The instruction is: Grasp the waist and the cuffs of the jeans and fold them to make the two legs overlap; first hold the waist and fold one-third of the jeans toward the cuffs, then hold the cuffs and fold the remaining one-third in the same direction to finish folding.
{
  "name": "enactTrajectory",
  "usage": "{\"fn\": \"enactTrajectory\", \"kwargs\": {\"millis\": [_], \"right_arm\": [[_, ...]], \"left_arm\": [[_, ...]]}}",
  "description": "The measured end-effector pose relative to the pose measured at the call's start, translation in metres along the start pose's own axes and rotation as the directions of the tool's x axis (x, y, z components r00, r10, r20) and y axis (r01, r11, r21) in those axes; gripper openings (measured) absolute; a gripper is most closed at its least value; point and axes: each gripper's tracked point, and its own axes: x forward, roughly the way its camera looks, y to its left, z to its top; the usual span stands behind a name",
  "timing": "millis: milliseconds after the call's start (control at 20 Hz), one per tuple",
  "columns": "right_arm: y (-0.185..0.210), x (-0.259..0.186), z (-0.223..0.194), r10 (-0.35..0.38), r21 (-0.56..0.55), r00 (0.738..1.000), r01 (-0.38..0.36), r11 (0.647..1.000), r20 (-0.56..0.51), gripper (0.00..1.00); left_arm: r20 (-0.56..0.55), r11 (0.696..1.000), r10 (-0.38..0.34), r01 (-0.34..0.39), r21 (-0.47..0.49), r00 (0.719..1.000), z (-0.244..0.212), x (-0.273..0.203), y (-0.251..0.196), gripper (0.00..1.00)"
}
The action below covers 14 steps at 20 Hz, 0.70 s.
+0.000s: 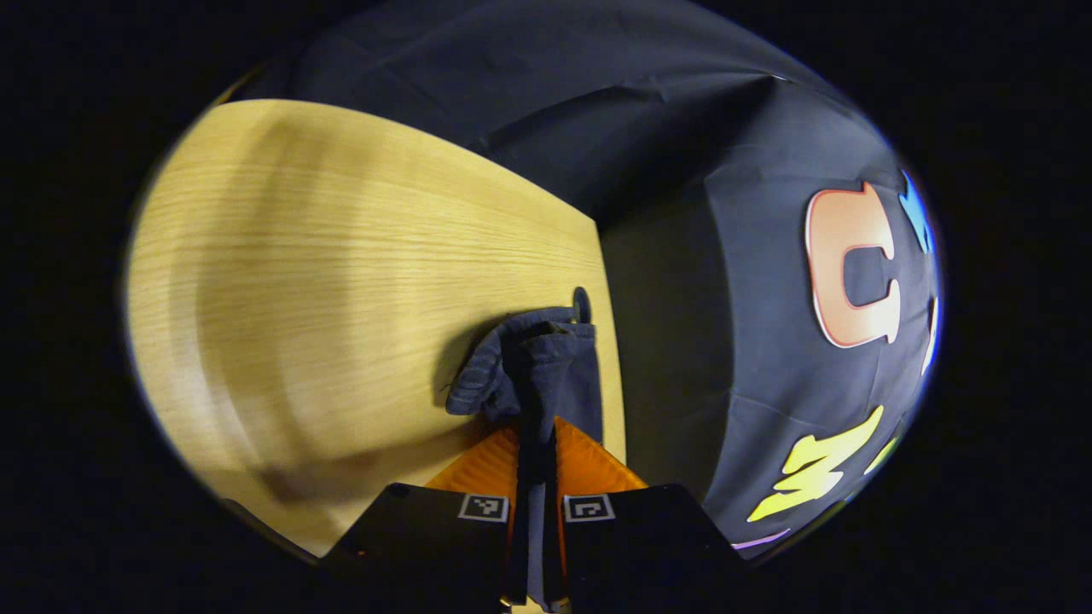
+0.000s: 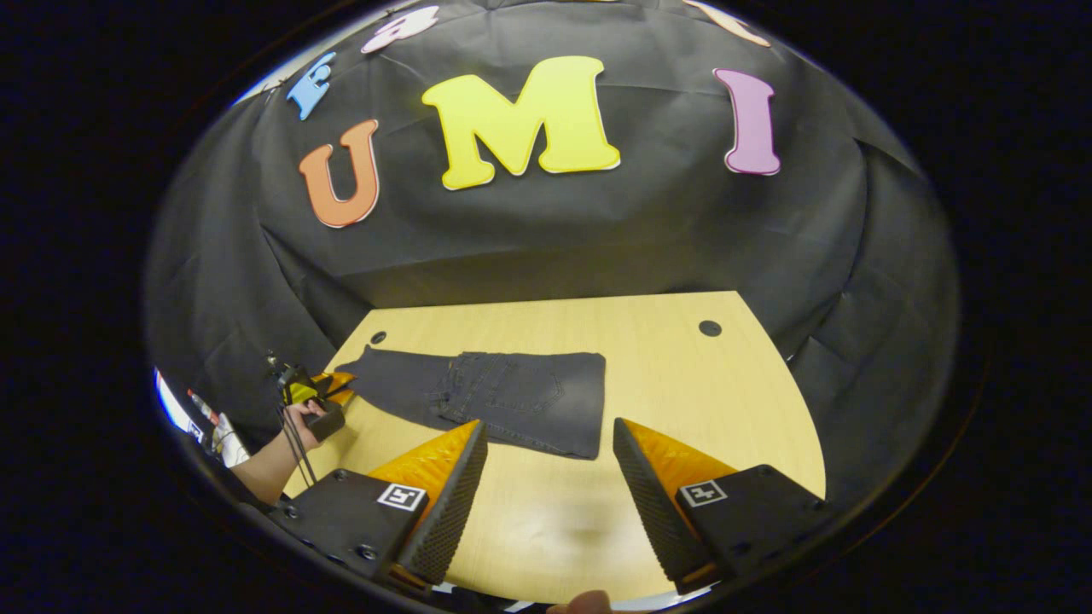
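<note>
Dark jeans (image 2: 503,396) lie flat across the wooden table (image 2: 682,384), the pocketed part folded on top, the narrow cuff end pointing left. At that cuff end the left gripper (image 2: 328,388) is held by a hand (image 2: 303,418). In the left gripper view the left gripper (image 1: 536,426) is shut on the bunched cuffs (image 1: 529,367), near the table's edge. My right gripper (image 2: 550,431) is open above bare table, just in front of the jeans' near edge, with nothing between its fingers.
The table (image 1: 341,256) has a round hole (image 2: 710,327) at the back right and another (image 2: 378,338) near the cuffs. Black cloth walls close in behind and at both sides. Bare wood stretches to the right of the jeans.
</note>
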Motion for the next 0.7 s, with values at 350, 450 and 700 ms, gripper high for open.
{"fn": "enactTrajectory", "kwargs": {"millis": [350, 450, 700], "right_arm": [[-0.007, -0.042, -0.007, -0.015, 0.03, 0.996, 0.013, 0.999, 0.087, 0.92], [-0.014, -0.057, -0.012, -0.021, 0.056, 0.994, 0.015, 0.998, 0.104, 0.92], [-0.054, -0.094, -0.027, -0.083, 0.175, 0.985, 0.056, 0.983, 0.154, 0.92]], "left_arm": [[-0.027, 0.959, -0.138, 0.141, 0.246, 0.99, -0.062, -0.043, -0.128, 0.08], [-0.077, 0.929, -0.179, 0.194, 0.316, 0.981, -0.107, -0.053, -0.168, 0.08], [-0.248, 0.834, -0.232, 0.324, 0.448, 0.941, -0.237, -0.056, -0.229, 0.08]]}}
